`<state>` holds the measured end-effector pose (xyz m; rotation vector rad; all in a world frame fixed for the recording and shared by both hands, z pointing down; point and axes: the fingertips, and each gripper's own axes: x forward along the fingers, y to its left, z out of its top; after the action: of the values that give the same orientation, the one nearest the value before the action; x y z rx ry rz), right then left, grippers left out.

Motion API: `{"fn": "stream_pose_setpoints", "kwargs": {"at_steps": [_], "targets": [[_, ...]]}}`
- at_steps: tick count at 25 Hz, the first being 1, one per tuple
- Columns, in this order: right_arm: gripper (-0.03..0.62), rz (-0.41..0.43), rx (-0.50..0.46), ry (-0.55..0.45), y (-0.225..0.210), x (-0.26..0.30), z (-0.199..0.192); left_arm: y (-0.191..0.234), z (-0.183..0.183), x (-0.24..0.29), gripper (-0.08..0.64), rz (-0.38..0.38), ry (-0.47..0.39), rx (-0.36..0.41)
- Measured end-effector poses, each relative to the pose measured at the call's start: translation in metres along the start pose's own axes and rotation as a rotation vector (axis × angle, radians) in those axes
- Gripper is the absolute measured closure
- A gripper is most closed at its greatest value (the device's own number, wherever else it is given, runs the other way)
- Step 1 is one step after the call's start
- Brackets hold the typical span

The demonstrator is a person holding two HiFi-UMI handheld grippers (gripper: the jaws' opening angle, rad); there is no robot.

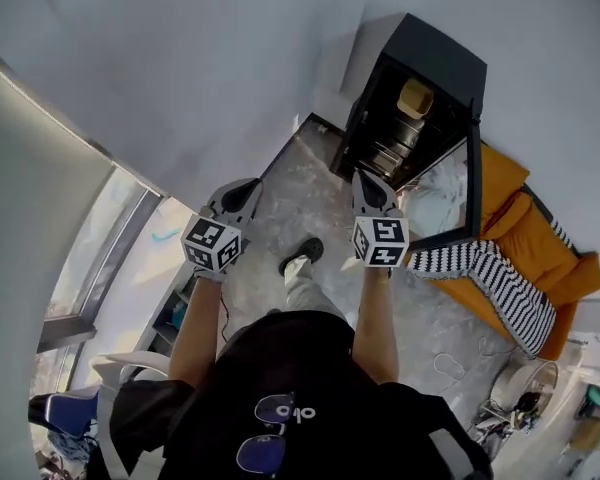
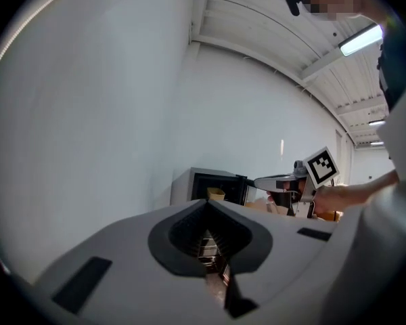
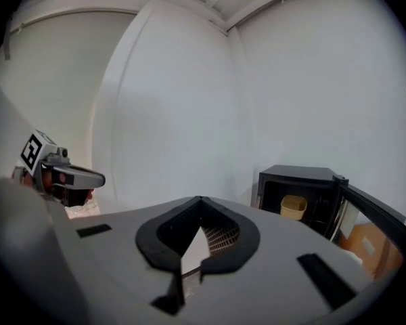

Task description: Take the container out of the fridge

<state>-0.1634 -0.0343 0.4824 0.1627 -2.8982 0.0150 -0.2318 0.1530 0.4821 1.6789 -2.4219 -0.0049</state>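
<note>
The pale yellow plastic container sits on the top shelf inside the small black fridge, which stands open. The left claw and right claw are closed, empty and well apart from it. If they arrive closed, they'd likely shove it deeper.

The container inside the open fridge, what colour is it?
The container is pale yellow; the right gripper view shows it best.

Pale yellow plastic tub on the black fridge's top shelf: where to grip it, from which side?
Probably its near rim, one jaw inside, one outside: the pale yellow plastic tub seems to stand upright, mouth up. Come level through the open front of the black fridge; its door hangs open at the right.
</note>
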Motion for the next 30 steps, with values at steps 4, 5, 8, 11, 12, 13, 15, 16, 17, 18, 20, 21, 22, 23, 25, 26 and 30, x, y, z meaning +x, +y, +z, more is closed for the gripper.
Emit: {"fn": "stream_pose_setpoints", "kwargs": {"at_steps": [4,5,8,11,12,13,15,16,17,18,20,21,22,23,25,26,30], "targets": [[0.591,-0.072,0.026,-0.007,-0.058,0.06,0.023,0.04,0.024,0.086,0.56,-0.051,0.019,-0.007],[0.591,-0.088,0.032,-0.005,-0.073,0.073,0.027,0.047,0.03,0.109,0.56,-0.067,0.022,-0.006],[0.591,-0.131,0.049,-0.003,-0.121,0.101,0.038,0.055,0.046,0.177,0.56,-0.124,0.032,0.006],[0.591,-0.176,0.075,-0.012,-0.167,0.121,0.048,0.051,0.063,0.238,0.56,-0.184,0.039,0.025],[0.591,-0.192,0.082,-0.014,-0.181,0.125,0.049,0.048,0.067,0.255,0.56,-0.204,0.041,0.031],[0.591,-0.206,0.088,-0.015,-0.194,0.13,0.05,0.044,0.07,0.271,0.56,-0.224,0.043,0.035],[0.591,-0.223,0.1,-0.016,-0.215,0.138,0.05,0.036,0.074,0.297,0.56,-0.264,0.049,0.045],[0.591,-0.225,0.104,-0.018,-0.222,0.141,0.05,0.031,0.075,0.309,0.56,-0.283,0.054,0.05],[0.591,-0.227,0.107,-0.019,-0.229,0.144,0.05,0.027,0.075,0.319,0.56,-0.3,0.06,0.055],[0.591,-0.232,0.109,-0.019,-0.236,0.147,0.049,0.024,0.074,0.328,0.56,-0.316,0.066,0.058],[0.591,-0.245,0.113,-0.017,-0.248,0.149,0.045,0.018,0.072,0.343,0.56,-0.341,0.075,0.061],[0.591,-0.25,0.117,-0.015,-0.252,0.15,0.043,0.015,0.07,0.348,0.56,-0.351,0.079,0.062],[0.591,-0.256,0.121,-0.012,-0.256,0.149,0.041,0.013,0.069,0.353,0.56,-0.36,0.081,0.063],[0.591,-0.263,0.124,-0.007,-0.26,0.147,0.039,0.011,0.069,0.358,0.56,-0.365,0.081,0.064],[0.591,-0.286,0.127,0.006,-0.269,0.142,0.033,0.008,0.068,0.368,0.56,-0.366,0.073,0.062],[0.591,-0.3,0.13,0.012,-0.274,0.14,0.031,0.007,0.068,0.372,0.56,-0.369,0.071,0.057],[0.591,-0.348,0.159,0.029,-0.285,0.135,0.019,0.003,0.065,0.391,0.56,-0.427,0.088,0.043]]}}
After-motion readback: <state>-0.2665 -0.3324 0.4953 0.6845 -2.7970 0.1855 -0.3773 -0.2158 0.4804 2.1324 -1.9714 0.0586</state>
